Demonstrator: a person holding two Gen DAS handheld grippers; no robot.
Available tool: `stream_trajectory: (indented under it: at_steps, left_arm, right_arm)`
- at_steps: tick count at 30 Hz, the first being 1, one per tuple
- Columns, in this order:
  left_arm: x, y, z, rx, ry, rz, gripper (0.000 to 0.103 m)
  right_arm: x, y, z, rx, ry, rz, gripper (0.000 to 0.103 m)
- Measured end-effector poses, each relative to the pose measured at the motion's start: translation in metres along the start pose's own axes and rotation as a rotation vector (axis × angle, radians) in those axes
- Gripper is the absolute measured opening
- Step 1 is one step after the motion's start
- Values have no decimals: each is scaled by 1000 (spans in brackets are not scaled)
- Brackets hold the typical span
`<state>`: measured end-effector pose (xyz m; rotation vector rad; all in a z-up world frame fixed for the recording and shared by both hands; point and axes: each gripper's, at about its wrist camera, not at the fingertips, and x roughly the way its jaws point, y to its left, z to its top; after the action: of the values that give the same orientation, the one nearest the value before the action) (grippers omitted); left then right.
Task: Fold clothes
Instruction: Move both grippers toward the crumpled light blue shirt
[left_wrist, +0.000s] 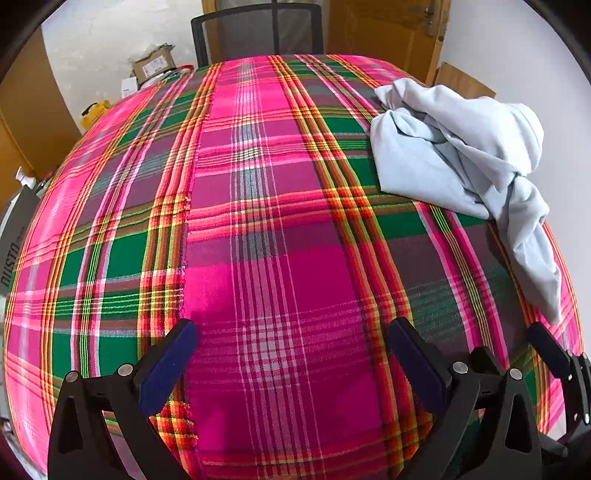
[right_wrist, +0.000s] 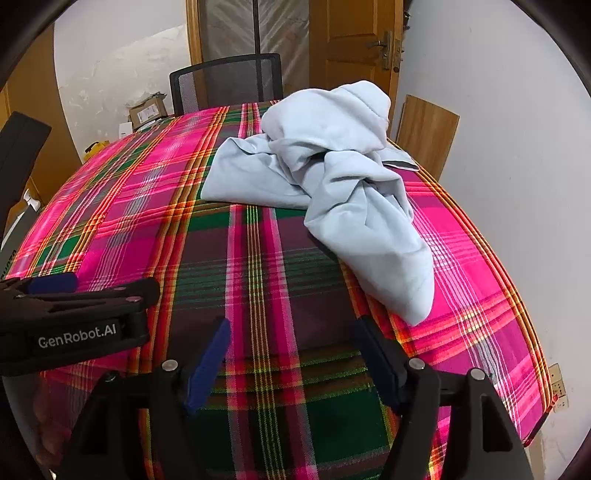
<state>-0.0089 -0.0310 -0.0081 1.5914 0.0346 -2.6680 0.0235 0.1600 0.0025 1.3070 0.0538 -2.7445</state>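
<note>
One crumpled pale blue garment (right_wrist: 332, 184) lies bunched on the plaid tablecloth (right_wrist: 258, 280), unfolded, filling the upper centre and right of the right wrist view. In the left wrist view the same garment (left_wrist: 461, 155) sits at the upper right of the frame, with one limp end trailing down toward the right edge of the table. No gripper touches it.

The right gripper (right_wrist: 291, 354) occupies the bottom of its own view, its two blue-padded fingers spread wide apart over the cloth with nothing between them; the garment's lowest tip lies just above and beside the right-hand finger. The left gripper (left_wrist: 291, 354) is likewise released, both fingers splayed over bare plaid at the bottom of its frame, well apart from the garment.

Only the right wrist view shows the left gripper from outside: its black body, lettered "GenRobot.AI", at the left edge. The left wrist view shows instead a sliver of the right gripper's finger at its lower right edge. The door handle (right_wrist: 384, 44) on the wooden door at the top right appears only in the right view.

Both views share one mesh-backed chair (left_wrist: 258, 33) beyond the table's far edge, one cardboard box (left_wrist: 153, 66) at the upper left, and one wooden board (right_wrist: 424, 136) leaning on the white wall at the right.
</note>
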Motion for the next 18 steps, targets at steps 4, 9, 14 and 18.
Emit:
stream_trajectory:
  at_steps: [4,9,14,18]
  left_arm:
    - [-6,-13,-1,-4,22,7,103]
    - [-8,-29,-22,-4,25,13,103]
    - [-6,-31,-24,-8,6,15,103]
    - [2,-25,9,-4,-15,12,103]
  right_arm:
    - [1,-1,1,1,-2,2,73]
    - [2,-1,0,-8,-9,19,77]
    - [2,2,-3,-14,-31,28,83]
    - [2,1,-3,-20,-38,38,85]
